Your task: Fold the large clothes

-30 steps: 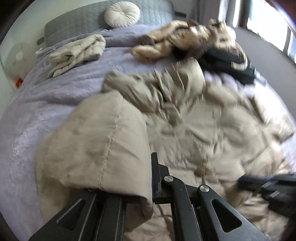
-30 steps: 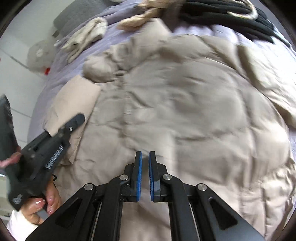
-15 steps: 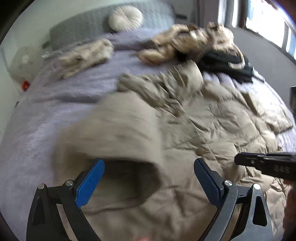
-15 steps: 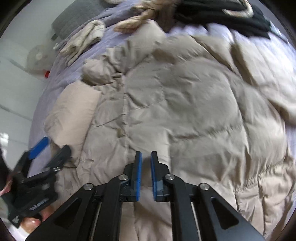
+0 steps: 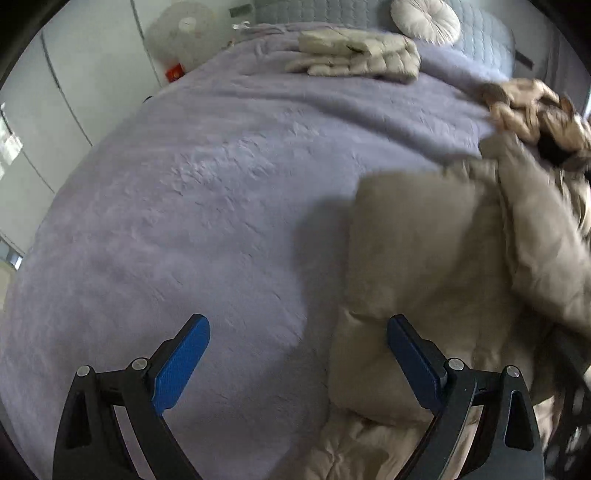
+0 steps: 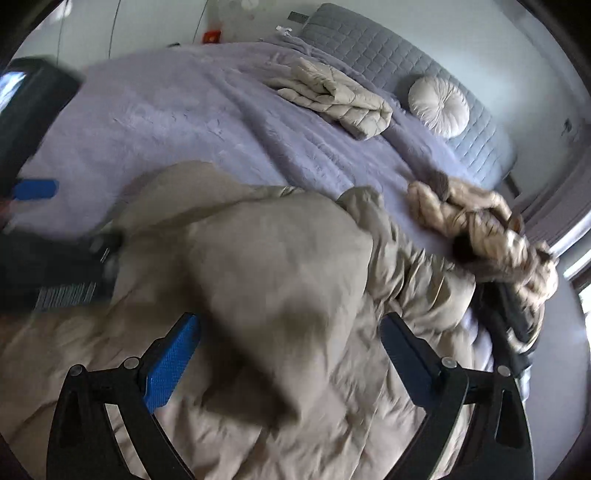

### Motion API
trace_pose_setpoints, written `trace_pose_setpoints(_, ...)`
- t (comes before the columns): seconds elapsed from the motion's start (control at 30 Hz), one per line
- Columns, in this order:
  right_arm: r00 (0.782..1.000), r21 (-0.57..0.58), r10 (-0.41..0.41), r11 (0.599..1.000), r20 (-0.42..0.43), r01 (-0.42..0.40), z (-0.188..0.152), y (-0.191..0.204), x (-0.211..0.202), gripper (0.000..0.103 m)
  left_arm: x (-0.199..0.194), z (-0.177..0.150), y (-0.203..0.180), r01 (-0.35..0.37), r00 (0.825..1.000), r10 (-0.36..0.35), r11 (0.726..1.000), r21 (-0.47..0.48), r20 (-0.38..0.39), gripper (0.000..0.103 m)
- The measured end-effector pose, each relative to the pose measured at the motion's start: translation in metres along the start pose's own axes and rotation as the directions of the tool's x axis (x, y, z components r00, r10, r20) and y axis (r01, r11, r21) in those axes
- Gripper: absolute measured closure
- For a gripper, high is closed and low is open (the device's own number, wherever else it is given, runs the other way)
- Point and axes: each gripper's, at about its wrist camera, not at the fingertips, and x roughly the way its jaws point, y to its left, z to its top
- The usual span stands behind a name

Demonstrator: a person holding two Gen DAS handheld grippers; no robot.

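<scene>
both tongs gape empty; beige coat (image 6: 280, 266) under right tongs (image 6: 290, 339), beside left tongs (image 5: 297, 345).

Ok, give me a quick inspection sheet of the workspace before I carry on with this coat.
Surface: lilac bedspread, mostly bare on the near side.
Job's things: beige puffer coat spread out, one flap folded over.
Clutter: folded cream jacket, round cushion, heap of tan and black clothes.
Grippers: left claw open over the bedspread at the coat's edge; right claw open above the coat, its jaws just opened; neither grips.
Cables: nothing seen.
Surroundings: grey headboard, white fan.
</scene>
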Motion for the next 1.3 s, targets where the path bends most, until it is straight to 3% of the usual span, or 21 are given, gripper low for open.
trace_pose_setpoints(0.07,0.999,-0.008,-0.037,0.999,0.005,0.037,0.004,-0.007,0.003,0.027,0.001,-0.005,-0.009,-0.023,0.999,0.023,0.999,0.038,0.023,0.006)
trace_pose_setpoints(0.1,0.999,0.006,-0.046,0.999,0.008,0.046,0.004,-0.017,0.005,0.086,0.001,-0.006,-0.011,-0.03,0.999,0.029,0.998,0.052,0.027,0.006)
trace_pose_setpoints(0.13,0.998,0.027,-0.059,0.998,0.008,0.059,0.003,-0.024,0.005,0.098,0.001,-0.007,-0.012,-0.031,0.999,0.03,0.998,0.052,0.025,0.006)
trace_pose_setpoints(0.2,0.997,0.153,-0.065,0.986,0.041,0.058,-0.007,-0.056,-0.003,0.098,0.003,-0.003,-0.01,-0.021,1.0,0.02,0.999,0.041,0.015,0.006)
trace_pose_setpoints(0.27,0.997,0.41,0.056,0.909,0.049,-0.071,-0.037,-0.112,-0.003,0.098,0.005,-0.003,-0.007,-0.011,1.0,0.011,0.999,0.031,0.007,0.006)
trace_pose_setpoints(0.33,0.986,0.642,0.166,0.753,0.029,-0.145,-0.075,-0.155,0.012,0.095,0.009,0.0,-0.006,-0.003,1.0,0.003,1.0,0.03,-0.001,0.006)
trace_pose_setpoints(0.4,0.952,0.838,0.305,0.518,0.005,-0.17,-0.127,-0.19,0.034,0.079,0.01,0.001,-0.008,0.003,1.0,-0.002,0.999,0.039,-0.013,0.006)
trace_pose_setpoints(0.47,0.92,0.93,0.392,0.334,0.013,-0.155,-0.17,-0.208,0.046,0.067,0.007,0.007,-0.007,0.001,1.0,0.0,0.999,0.04,-0.026,0.006)
trace_pose_setpoints(0.5,0.909,0.947,0.414,0.271,0.048,-0.173,-0.184,-0.212,0.046,0.066,-0.001,0.014,-0.002,0.015,1.0,-0.015,1.0,0.021,-0.002,0.006)
trace_pose_setpoints(0.53,0.894,0.954,0.433,0.198,0.119,-0.223,-0.197,-0.219,0.044,0.056,-0.008,0.021,0.002,0.027,0.999,-0.027,1.0,0.006,0.029,0.006)
trace_pose_setpoints(0.57,0.886,0.951,0.439,0.181,0.15,-0.251,-0.201,-0.223,0.042,0.049,-0.013,0.028,0.005,0.028,0.998,-0.027,1.0,-0.005,0.056,0.006)
trace_pose_setpoints(0.6,0.881,0.947,0.442,0.176,0.167,-0.268,-0.202,-0.226,0.042,0.041,-0.015,0.035,0.006,0.023,0.997,-0.022,1.0,-0.012,0.069,0.006)
trace_pose_setpoints(0.67,0.876,0.942,0.443,0.168,0.191,-0.29,-0.198,-0.232,0.046,0.04,-0.009,0.054,0.005,0.0,0.998,0.001,1.0,-0.022,0.069,0.006)
trace_pose_setpoints(0.7,0.868,0.944,0.451,0.141,0.208,-0.299,-0.196,-0.237,0.053,0.042,-0.004,0.06,0.003,-0.007,0.998,0.009,1.0,-0.03,0.061,0.006)
trace_pose_setpoints(0.77,0.854,0.942,0.468,0.116,0.228,-0.315,-0.192,-0.23,0.053,0.091,0.006,0.067,-0.005,-0.008,0.999,0.009,0.999,-0.038,0.033,0.006)
trace_pose_setpoints(0.83,0.867,0.945,0.465,0.164,0.179,-0.283,-0.189,-0.228,0.053,0.097,0.012,0.066,-0.016,-0.005,1.0,0.005,0.999,-0.037,0.016,0.006)
trace_pose_setpoints(0.87,0.882,0.939,0.445,0.213,0.152,-0.27,-0.187,-0.226,0.05,0.097,0.013,0.064,-0.019,-0.006,1.0,0.006,1.0,-0.029,0.016,0.006)
trace_pose_setpoints(0.9,0.908,0.926,0.41,0.306,0.083,-0.223,-0.186,-0.222,0.046,0.097,0.017,0.062,-0.028,-0.015,1.0,0.015,1.0,-0.009,0.013,0.006)
trace_pose_setpoints(0.97,0.923,0.904,0.385,0.394,0.004,-0.168,-0.194,-0.208,0.048,0.097,0.031,0.054,-0.044,-0.031,0.999,0.031,0.999,0.041,-0.015,0.006)
trace_pose_setpoints(1.17,0.907,0.893,0.42,0.405,0.01,-0.197,-0.201,-0.208,0.066,0.098,0.041,0.045,-0.051,-0.051,0.998,0.052,0.998,0.044,-0.023,0.005)
trace_pose_setpoints(1.3,0.927,0.882,0.373,0.447,-0.035,-0.146,-0.201,-0.216,0.045,0.092,0.024,0.05,-0.05,-0.072,0.997,0.073,0.996,0.053,-0.024,0.005)
